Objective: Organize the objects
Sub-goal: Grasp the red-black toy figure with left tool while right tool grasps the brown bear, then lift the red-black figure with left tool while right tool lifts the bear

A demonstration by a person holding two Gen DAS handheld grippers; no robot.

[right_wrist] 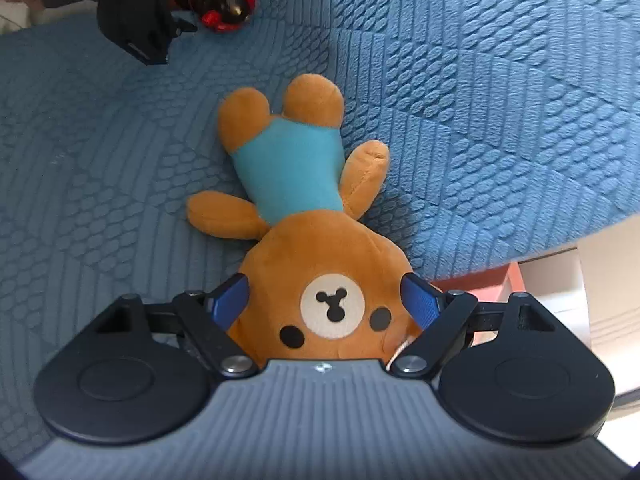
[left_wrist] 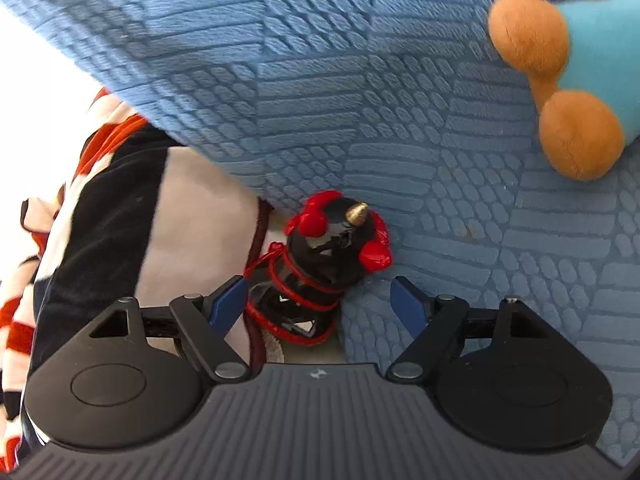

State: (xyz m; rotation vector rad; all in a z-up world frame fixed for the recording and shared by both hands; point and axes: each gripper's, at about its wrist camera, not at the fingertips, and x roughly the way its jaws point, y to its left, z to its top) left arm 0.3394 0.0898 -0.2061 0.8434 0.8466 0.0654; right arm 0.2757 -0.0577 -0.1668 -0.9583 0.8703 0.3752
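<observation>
A: Bear first. Where does it lie?

B: On its back on the blue cover, head nearest the right gripper. Its face sits between the two blue pads, with its teal shirt and feet pointing away. The jaws stand wide on either side of the head. I cannot tell whether the pads touch the plush.

A: And the left gripper?

B: Also wide. A small black figure with red ears, a gold horn and red cord wound around it lies at the cover's edge, just ahead of the fingertips. Its lower end reaches in between them, nearer the left pad. The right pad is clear of it, over bare cover.

A: Anything beside it?

B: A striped cloth, black, white and orange-red, lies left of the figure, partly under the cover's edge. The bear's feet show at the upper right, well apart from the figure.
</observation>
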